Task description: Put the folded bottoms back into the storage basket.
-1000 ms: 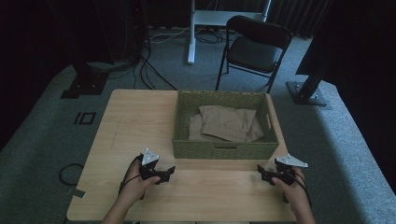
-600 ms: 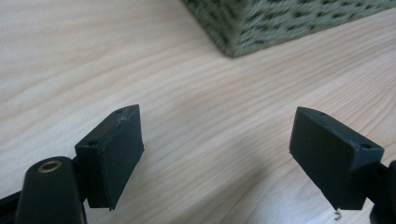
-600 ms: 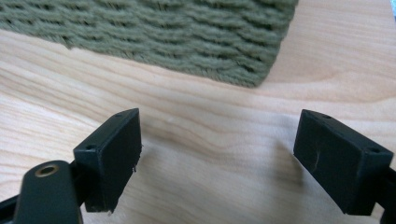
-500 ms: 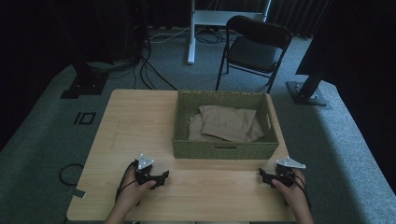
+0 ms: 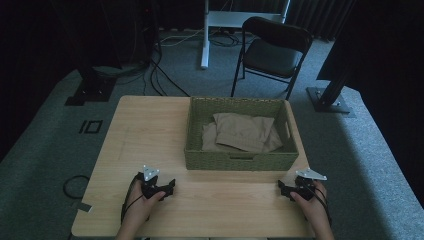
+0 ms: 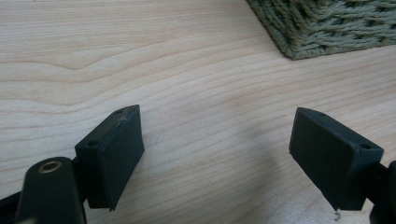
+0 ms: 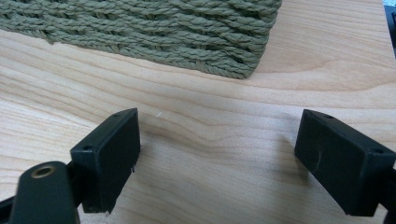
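One woven basket (image 5: 240, 161), one folded cloth (image 5: 243, 132), two grippers, one table (image 5: 145, 125), one chair (image 5: 272, 47)

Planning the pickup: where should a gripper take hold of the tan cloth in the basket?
Probably from above, pinching a raised fold near the middle of the tan cloth. It lies folded and flat, and the walls of the woven basket block any sideways approach.

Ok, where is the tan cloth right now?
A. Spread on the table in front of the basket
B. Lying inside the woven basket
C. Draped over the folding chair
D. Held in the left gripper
B: in the high view the folded tan cloth lies inside the woven basket, while the left gripper and right gripper sit open and empty on the table in front of it.
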`<move>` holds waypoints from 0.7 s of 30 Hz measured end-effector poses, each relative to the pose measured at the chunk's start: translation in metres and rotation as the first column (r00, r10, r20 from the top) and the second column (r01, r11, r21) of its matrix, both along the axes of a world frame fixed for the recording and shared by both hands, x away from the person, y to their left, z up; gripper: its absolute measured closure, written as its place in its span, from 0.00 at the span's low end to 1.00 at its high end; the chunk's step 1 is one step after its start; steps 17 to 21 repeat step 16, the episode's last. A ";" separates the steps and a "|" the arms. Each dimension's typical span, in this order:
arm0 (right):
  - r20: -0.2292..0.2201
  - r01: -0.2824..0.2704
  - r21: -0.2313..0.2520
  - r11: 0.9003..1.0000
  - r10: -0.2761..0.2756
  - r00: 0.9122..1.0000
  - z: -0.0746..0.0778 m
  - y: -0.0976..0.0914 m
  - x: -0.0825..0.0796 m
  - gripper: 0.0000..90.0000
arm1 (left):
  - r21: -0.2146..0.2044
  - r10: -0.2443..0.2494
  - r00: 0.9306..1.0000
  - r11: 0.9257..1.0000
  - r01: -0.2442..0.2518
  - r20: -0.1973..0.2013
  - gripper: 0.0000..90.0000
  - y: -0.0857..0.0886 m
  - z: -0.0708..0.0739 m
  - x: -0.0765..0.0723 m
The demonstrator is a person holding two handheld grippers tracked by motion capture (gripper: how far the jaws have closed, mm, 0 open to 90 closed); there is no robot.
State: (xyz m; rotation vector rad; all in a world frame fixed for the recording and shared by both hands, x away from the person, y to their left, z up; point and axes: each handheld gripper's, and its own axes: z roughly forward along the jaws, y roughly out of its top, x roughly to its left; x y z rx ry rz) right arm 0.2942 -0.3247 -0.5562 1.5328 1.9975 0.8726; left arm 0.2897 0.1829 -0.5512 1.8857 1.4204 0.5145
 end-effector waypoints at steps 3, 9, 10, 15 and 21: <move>-0.002 0.006 0.000 1.000 -0.006 1.000 0.000 0.000 0.000 0.14 | 0.030 0.002 1.000 1.000 -0.002 -0.002 0.20 -0.003 0.000 0.000; -0.002 0.008 0.000 1.000 -0.008 1.000 0.000 0.001 0.001 0.14 | 0.088 0.050 0.999 0.995 -0.050 0.000 0.19 -0.007 0.000 0.001; -0.002 0.009 0.000 1.000 -0.009 1.000 0.000 0.001 0.001 0.14 | 0.099 0.055 0.999 0.994 -0.055 0.002 0.19 -0.009 -0.001 0.001; -0.002 0.009 0.000 1.000 -0.009 1.000 0.000 0.001 0.001 0.14 | 0.113 0.081 0.997 0.990 -0.080 0.001 0.19 -0.010 -0.001 0.001; -0.002 0.009 0.000 1.000 -0.009 1.000 0.000 0.001 0.001 0.14 | 0.113 0.083 0.997 0.990 -0.083 0.002 0.19 -0.010 -0.001 0.002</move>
